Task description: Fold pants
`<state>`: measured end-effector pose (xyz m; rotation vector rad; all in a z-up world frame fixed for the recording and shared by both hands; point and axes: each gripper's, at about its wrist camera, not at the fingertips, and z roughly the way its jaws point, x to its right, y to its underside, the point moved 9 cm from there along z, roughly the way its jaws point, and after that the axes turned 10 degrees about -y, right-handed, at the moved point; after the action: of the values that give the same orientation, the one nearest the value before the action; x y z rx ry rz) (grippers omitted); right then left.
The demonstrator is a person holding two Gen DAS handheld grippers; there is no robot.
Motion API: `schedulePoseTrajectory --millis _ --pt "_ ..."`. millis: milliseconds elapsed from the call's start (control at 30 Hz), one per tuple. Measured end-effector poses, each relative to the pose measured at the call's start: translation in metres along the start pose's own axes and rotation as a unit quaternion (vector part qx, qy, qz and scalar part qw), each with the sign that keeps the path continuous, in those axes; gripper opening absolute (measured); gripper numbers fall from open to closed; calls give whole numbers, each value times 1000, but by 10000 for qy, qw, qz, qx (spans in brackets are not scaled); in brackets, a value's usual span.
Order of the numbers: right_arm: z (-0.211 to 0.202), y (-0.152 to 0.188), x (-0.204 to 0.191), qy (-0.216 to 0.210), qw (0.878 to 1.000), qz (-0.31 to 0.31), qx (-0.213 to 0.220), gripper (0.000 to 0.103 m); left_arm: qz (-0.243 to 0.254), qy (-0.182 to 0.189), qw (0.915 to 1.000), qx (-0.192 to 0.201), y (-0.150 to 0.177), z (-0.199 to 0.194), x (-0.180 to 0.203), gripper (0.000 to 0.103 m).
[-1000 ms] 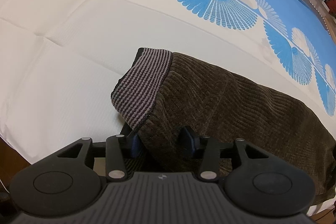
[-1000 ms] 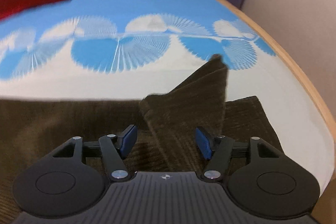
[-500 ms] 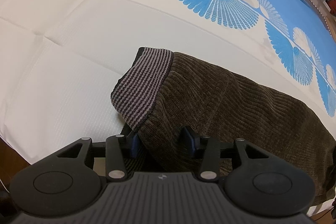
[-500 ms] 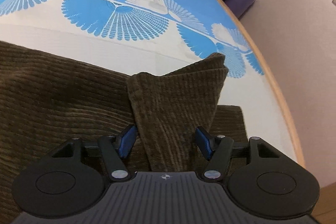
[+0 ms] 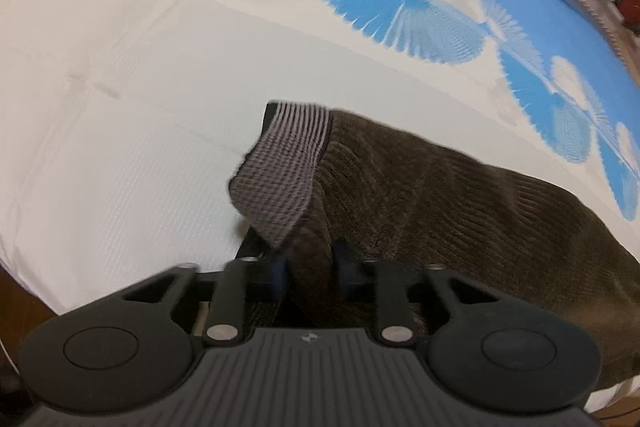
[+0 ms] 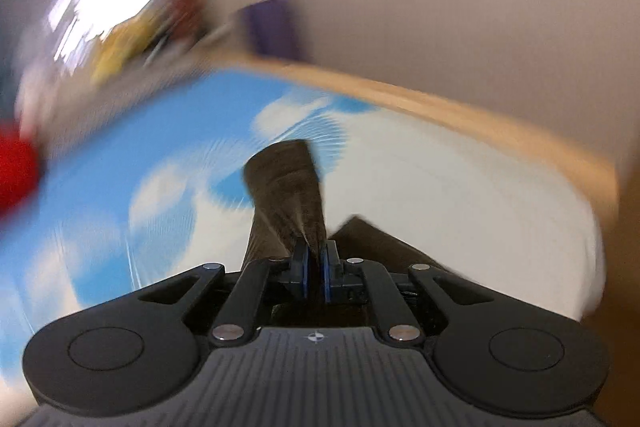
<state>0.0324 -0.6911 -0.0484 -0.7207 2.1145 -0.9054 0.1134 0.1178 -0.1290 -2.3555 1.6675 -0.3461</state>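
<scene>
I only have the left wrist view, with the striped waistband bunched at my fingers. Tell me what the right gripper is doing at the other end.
Observer: The right gripper is shut on a bunched fold of the brown corduroy pants; its jaws have just been closing.
Operator: Report whether that fold is off the bed.
Observer: It stands up from the pads, above the blue and white bedspread.
Operator: Say what lies past it.
Observer: A wooden bed edge and a plain wall; the picture is heavily blurred.
Operator: Confirm my own grip.
Observer: The left gripper has just been closing too, and cloth below the striped waistband sits pinched between its pads.
</scene>
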Motion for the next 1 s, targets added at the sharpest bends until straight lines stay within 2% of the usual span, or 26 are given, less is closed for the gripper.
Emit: schedulePoseTrajectory --millis 67,133,200,267,333,367,400,433,467,500,533,567,633,667,700,767,800,900,967,1000 --pt "-11 2 37 64 9962 872 -24 6 24 199 9997 136 0 -12 -1 14" --pt "-18 12 68 262 9901 1366 -196 6 99 304 9993 200 2 -21 -3 13" --pt "-21 27 94 445 9809 1837 -450 6 151 246 9996 -12 10 -16 -9 13" --pt "-16 47 109 624 9725 2063 -885 6 138 165 9993 -316 18 -7 -15 14" --pt "-6 67 119 543 9621 2285 -1383 9 232 149 9989 -386 19 -6 -15 18" --pt "-4 73 123 606 9592 2325 -1489 13 252 144 9988 -384 19 -8 -15 20" --pt "-3 75 127 729 9573 2327 -1555 16 215 153 9988 -405 18 -9 -16 27" --pt "-1 76 129 781 9562 2334 -1584 26 123 142 9988 -441 18 -8 -19 42" --pt "-1 78 129 818 9557 2346 -1577 36 -32 148 9990 -426 15 -9 -23 49" --pt "0 78 128 866 9559 2332 -1562 39 -186 168 9989 -394 13 -9 -28 59" --pt "1 78 127 919 9565 2272 -1582 39 -368 181 9985 -355 9 -9 -34 63" --pt "0 79 127 965 9574 2194 -1612 39 -590 179 9975 -333 5 -8 -41 64" --pt "1 81 125 1045 9592 2033 -1662 38 -908 144 9952 -341 0 -6 -52 63" --pt "3 81 122 1070 9601 1946 -1699 28 -984 94 9945 -336 -3 -4 -56 63" --pt "4 81 119 1143 9621 1770 -1730 13 -987 55 9945 -352 -3 -2 -59 62" --pt "4 75 114 1264 9677 1451 -1630 9 -914 179 9949 -392 -3 0 -55 29" --pt "4 69 109 1162 9721 1416 -1463 8 -818 243 9957 -364 -3 -2 -51 24" --pt "-7 38 88 896 9873 1052 -780 8 -554 202 9982 97 -5 -22 -49 21" --pt "-13 26 82 815 9908 975 -466 8 -367 196 9990 161 3 -33 -50 21" --pt "-13 26 84 902 9903 947 -460 8 -224 154 9996 62 9 -32 -49 21"
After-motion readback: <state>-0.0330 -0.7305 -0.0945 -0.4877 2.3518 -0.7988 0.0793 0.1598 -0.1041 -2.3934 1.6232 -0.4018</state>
